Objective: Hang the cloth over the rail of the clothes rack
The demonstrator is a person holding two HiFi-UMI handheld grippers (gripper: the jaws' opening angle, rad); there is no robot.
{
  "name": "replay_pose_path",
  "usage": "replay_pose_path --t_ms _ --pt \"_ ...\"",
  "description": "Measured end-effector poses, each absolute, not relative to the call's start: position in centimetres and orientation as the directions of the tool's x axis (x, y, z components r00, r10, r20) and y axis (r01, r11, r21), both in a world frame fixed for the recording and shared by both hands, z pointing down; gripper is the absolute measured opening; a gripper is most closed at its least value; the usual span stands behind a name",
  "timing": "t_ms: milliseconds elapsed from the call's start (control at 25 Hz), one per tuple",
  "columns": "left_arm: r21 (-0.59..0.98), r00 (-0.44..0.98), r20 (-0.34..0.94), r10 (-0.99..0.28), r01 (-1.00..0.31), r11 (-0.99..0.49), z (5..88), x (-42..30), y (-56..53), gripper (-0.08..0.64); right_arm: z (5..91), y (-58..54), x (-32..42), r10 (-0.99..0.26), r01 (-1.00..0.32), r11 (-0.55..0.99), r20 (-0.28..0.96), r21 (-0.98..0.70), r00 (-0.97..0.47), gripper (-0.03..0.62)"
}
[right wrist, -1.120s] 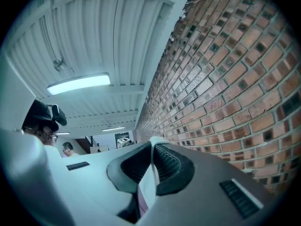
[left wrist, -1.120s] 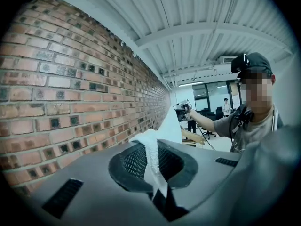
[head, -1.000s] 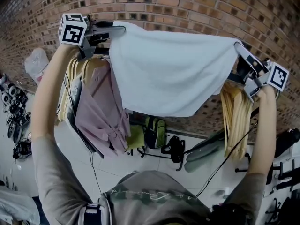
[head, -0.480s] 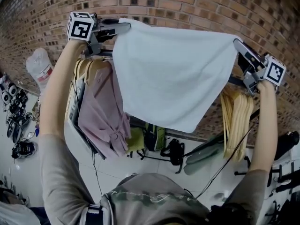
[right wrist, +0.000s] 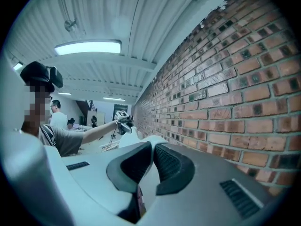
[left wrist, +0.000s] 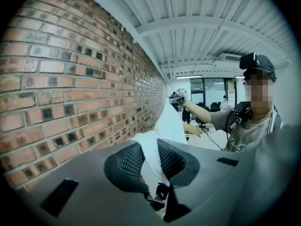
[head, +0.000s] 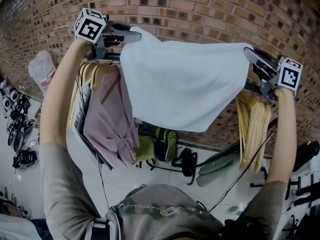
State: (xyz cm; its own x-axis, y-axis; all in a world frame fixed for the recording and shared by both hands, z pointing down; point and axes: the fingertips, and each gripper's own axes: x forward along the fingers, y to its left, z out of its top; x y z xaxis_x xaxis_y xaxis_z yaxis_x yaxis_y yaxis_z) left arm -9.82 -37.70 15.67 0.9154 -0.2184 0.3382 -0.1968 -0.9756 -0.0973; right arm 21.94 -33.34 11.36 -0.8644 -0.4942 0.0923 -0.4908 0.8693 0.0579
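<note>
My left claw (head: 129,34) is opening, with a corner of the white cloth (head: 185,81) pinched between its pads. My right claw (head: 254,58) is clenched tight on the opposite corner. The cloth stretches between them, high before the brick wall (head: 200,4), above the pink garment (head: 107,119) and wooden hangers (head: 252,126).

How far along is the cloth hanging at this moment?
Done: the white cloth is lifted and spread across the rail, its body hanging on the near side. In hand: the right gripper pinches one corner; the left gripper's jaws are opening with the other corner between them. Left: release both corners.
</note>
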Motion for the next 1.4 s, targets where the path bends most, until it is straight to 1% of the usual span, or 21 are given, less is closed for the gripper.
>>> replay_pose_path --t_ms 120,320,480,640,760,880,1040,1120,1400 --pt "-0.111 0.892 0.397 -0.215 -0.186 -0.976 16.7 -9.6 -37.4 0.060 11.5 -33.5 21.5 -0.509 -0.502 0.860 0.117 0.085 -0.853 0.020" --pt "-0.108 0.877 0.433 -0.207 -0.178 -0.978 17.4 -9.8 -37.1 0.061 12.0 -33.9 21.9 -0.523 -0.520 0.852 0.136 0.061 -0.841 0.020" --pt "-0.096 0.850 0.495 -0.178 -0.150 -0.984 18.5 -10.2 -36.5 0.061 12.8 -33.9 21.8 -0.525 -0.521 0.851 0.178 0.071 -0.832 0.020" --pt "-0.091 0.854 0.497 -0.156 -0.127 -0.988 18.5 -10.1 -36.1 0.066 12.7 -33.8 21.8 -0.524 -0.522 0.851 0.177 0.062 -0.833 0.020" --pt "-0.087 0.858 0.491 -0.148 -0.121 -0.989 18.4 -10.2 -35.9 0.148 12.5 -33.6 21.7 -0.520 -0.520 0.853 0.163 0.046 -0.839 0.020" --pt "-0.100 0.846 0.501 -0.182 -0.152 -0.983 18.5 -10.4 -36.5 0.225 12.2 -33.4 21.5 -0.525 -0.525 0.850 0.149 0.046 -0.838 0.020" --pt "-0.135 0.813 0.539 -0.223 -0.177 -0.975 19.2 -10.6 -37.3 0.239 12.4 -33.2 21.5 -0.530 -0.529 0.847 0.148 0.052 -0.835 0.020" --pt "-0.140 0.812 0.540 -0.223 -0.174 -0.975 19.4 -10.7 -37.6 0.249 12.7 -33.2 21.6 -0.527 -0.527 0.849 0.156 0.046 -0.835 0.020" --pt "-0.132 0.818 0.527 -0.231 -0.190 -0.973 18.7 -11.7 -36.8 0.250 12.1 -32.6 21.1 -0.525 -0.525 0.850 0.139 0.040 -0.840 0.020"
